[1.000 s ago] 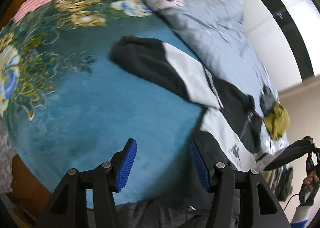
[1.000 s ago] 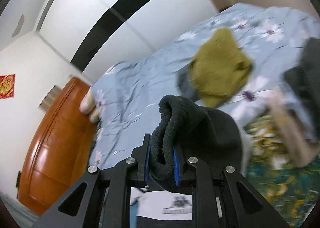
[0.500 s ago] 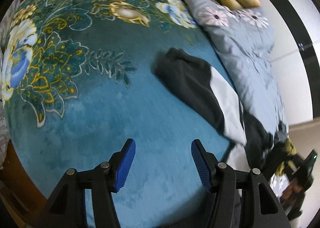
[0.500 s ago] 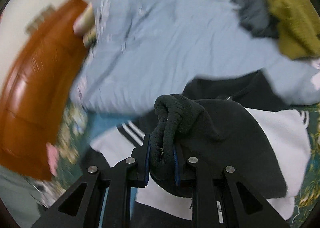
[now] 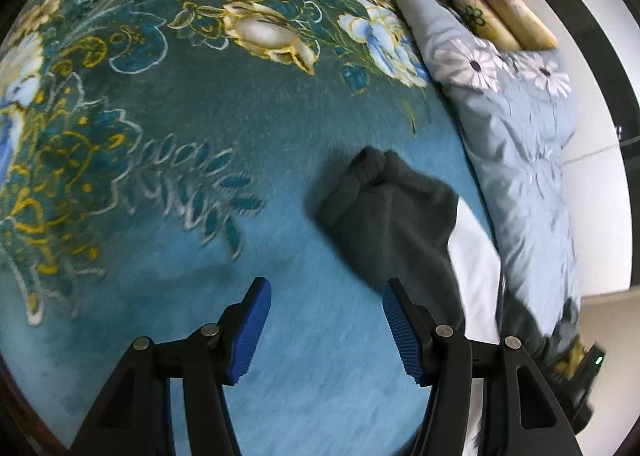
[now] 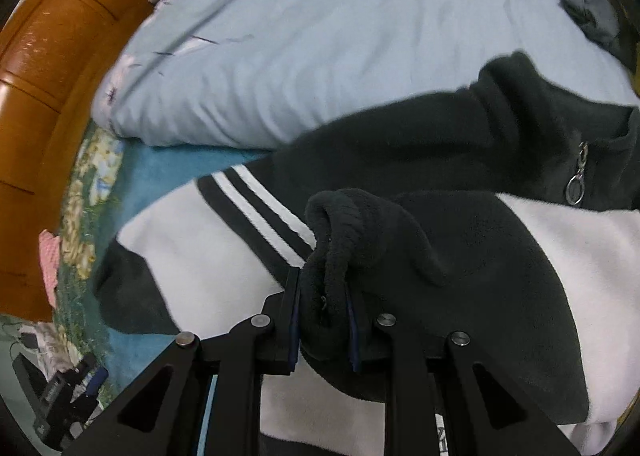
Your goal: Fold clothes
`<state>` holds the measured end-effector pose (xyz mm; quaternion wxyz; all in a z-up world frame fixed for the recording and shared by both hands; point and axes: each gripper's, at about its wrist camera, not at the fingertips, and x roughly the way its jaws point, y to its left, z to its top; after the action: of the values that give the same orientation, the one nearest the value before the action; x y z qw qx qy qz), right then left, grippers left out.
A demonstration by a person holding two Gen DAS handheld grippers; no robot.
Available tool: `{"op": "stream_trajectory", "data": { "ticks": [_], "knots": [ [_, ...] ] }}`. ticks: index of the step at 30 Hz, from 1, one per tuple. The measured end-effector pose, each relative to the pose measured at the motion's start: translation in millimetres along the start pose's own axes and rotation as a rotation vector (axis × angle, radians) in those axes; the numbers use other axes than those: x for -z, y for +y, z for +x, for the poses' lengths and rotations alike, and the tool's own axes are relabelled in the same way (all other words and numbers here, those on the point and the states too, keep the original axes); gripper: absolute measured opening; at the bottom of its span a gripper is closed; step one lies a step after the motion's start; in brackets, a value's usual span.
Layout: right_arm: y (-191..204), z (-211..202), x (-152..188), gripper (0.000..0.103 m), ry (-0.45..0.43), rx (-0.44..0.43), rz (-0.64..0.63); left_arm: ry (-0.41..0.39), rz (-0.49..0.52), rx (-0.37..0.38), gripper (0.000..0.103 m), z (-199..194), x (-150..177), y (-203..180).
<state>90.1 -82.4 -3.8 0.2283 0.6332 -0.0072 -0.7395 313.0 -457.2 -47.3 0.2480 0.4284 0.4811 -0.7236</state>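
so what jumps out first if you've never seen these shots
The right gripper, low in its view, is clamped on a dark fleece cuff over the black-and-white jacket. The left gripper hangs open above the teal floral blanket, with the jacket's other sleeve just beyond its fingers.

Left gripper (image 5: 326,330) is angled down with its blue-padded fingers (image 5: 250,330) spread wide, nothing between them. Right gripper (image 6: 323,320) also points steeply down, fingers nearly together and pinching a thick dark cuff (image 6: 332,252), which bulges up out of them.
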Motion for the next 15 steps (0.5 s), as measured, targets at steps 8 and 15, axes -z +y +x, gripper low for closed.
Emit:
{"op": "stream_trajectory", "data": {
  "ticks": [8,15],
  "knots": [
    [-4.1,-0.5,1.6,0.057,0.003,-0.036,0.0,-0.003,-0.057,0.032,0.062,26.6,-26.0,-1.7],
    [-40.9,-72.2,19.7,0.059,-0.106,-0.094,0.05,0.028,-0.052,-0.015,0.061,52.2,-37.0,-6.8]
  ]
}}
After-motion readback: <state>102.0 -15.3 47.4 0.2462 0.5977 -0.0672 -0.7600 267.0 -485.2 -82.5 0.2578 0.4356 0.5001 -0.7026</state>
